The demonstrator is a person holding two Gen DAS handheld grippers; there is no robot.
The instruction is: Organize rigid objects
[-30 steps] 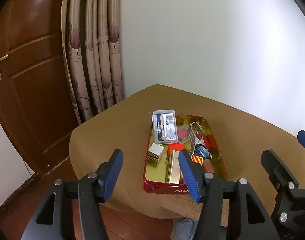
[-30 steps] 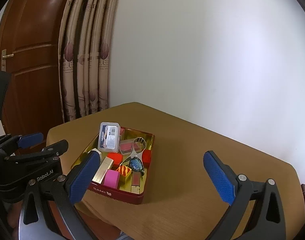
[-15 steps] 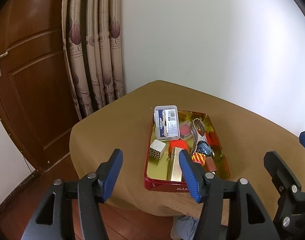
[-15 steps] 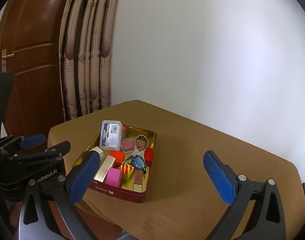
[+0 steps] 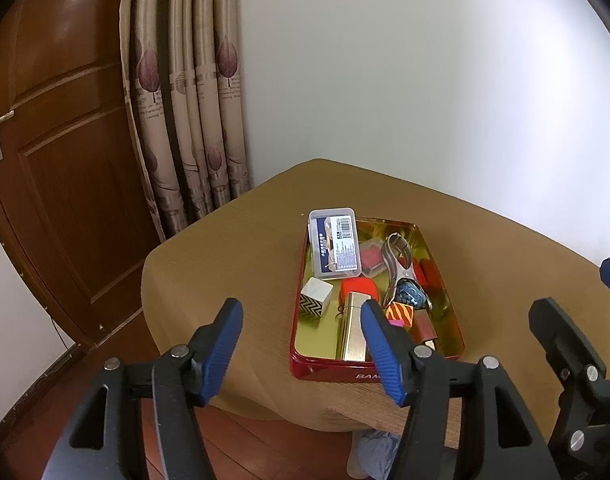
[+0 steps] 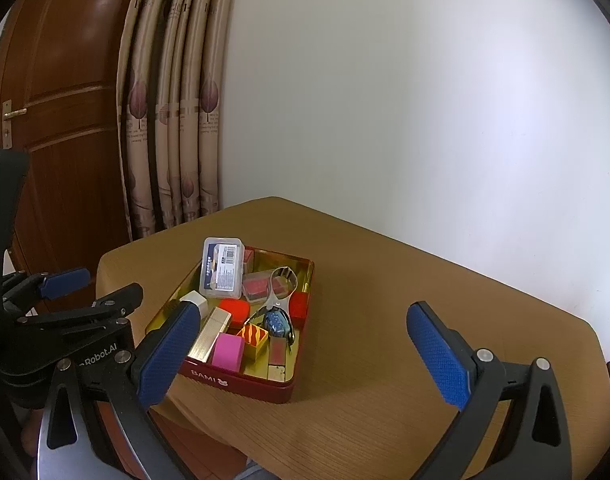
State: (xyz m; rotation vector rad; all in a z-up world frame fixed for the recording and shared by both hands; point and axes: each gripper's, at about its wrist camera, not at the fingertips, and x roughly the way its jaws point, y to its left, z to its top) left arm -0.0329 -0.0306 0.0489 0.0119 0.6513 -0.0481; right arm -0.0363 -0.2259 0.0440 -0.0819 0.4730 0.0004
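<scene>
A red tin tray (image 5: 441, 256) (image 6: 245, 382) with a gold inside sits near the front left corner of the tan table (image 6: 385, 300). It holds a clear plastic case (image 5: 335, 242) (image 6: 221, 266), a gold bar (image 5: 351, 330) (image 6: 209, 338), a zigzag cube (image 5: 316, 301), a pink block (image 6: 228, 351), an orange striped block (image 6: 253, 340), red blocks and metal tongs (image 5: 399, 262) (image 6: 279, 290). My left gripper (image 5: 301, 344) is open and empty, short of the tray. My right gripper (image 6: 301, 354) is open and empty above the table's front.
A brown wooden door (image 5: 65, 160) and a leaf-print curtain (image 5: 193, 120) stand left of the table. A white wall (image 6: 425, 120) runs behind it. The right gripper's arm (image 5: 565, 356) shows in the left wrist view; the left gripper (image 6: 65, 316) shows at the right wrist view's left.
Both grippers have risen and drawn back slightly, so the tray sits a little lower and farther in view. Both stay open and empty.
</scene>
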